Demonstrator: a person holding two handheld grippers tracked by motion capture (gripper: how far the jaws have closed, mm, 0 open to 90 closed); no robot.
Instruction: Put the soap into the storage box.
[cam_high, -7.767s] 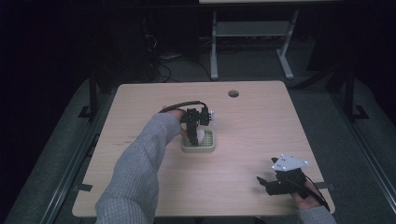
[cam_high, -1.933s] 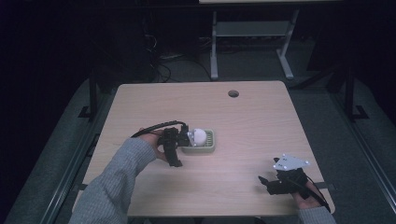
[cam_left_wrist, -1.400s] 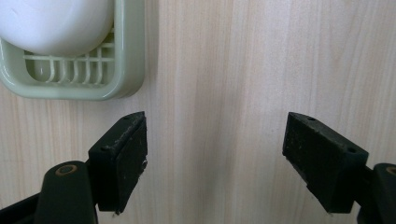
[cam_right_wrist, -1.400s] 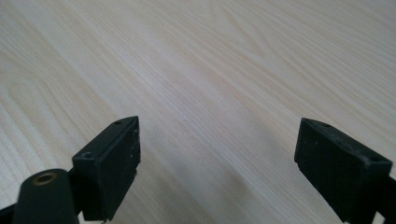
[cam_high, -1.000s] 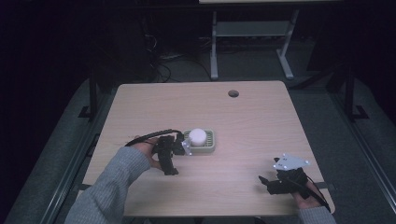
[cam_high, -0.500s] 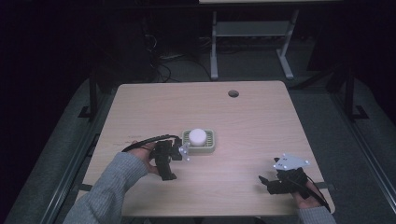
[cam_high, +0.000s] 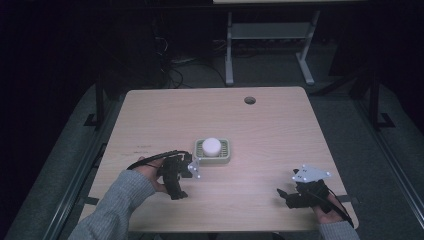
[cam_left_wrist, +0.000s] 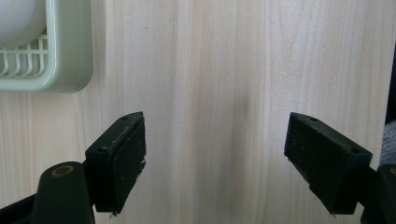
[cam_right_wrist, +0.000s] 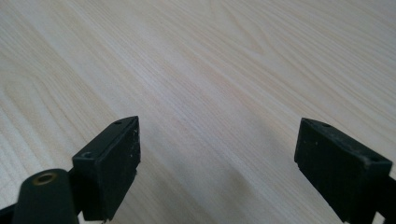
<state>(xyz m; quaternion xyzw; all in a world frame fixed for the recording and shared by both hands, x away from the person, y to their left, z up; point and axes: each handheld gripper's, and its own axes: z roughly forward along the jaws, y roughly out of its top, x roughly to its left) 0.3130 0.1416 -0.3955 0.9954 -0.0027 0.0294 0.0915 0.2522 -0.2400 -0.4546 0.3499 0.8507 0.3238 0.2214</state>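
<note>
A pale green slatted tray (cam_high: 226, 159) sits mid-table with a white round object (cam_high: 211, 146) resting in it. My left gripper (cam_high: 176, 187) is just left of the tray and nearer the person, held above bare wood. In the left gripper view the left gripper (cam_left_wrist: 217, 140) is open and holds nothing, with the tray corner (cam_left_wrist: 60, 70) and the edge of the white object (cam_left_wrist: 16, 18) at the top left. My right gripper (cam_high: 290, 196) rests near the table's front right corner. In the right gripper view the right gripper (cam_right_wrist: 219, 140) is open over plain wood.
The wooden table (cam_high: 280, 135) has a round cable hole (cam_high: 249, 100) near its far edge. A white-legged stand (cam_high: 270, 35) is on the floor beyond the table. Dark floor surrounds the table on all sides.
The left gripper, earlier above the tray with the white object, has let it go there and drawn back left toward the person. The right gripper has stayed put.
</note>
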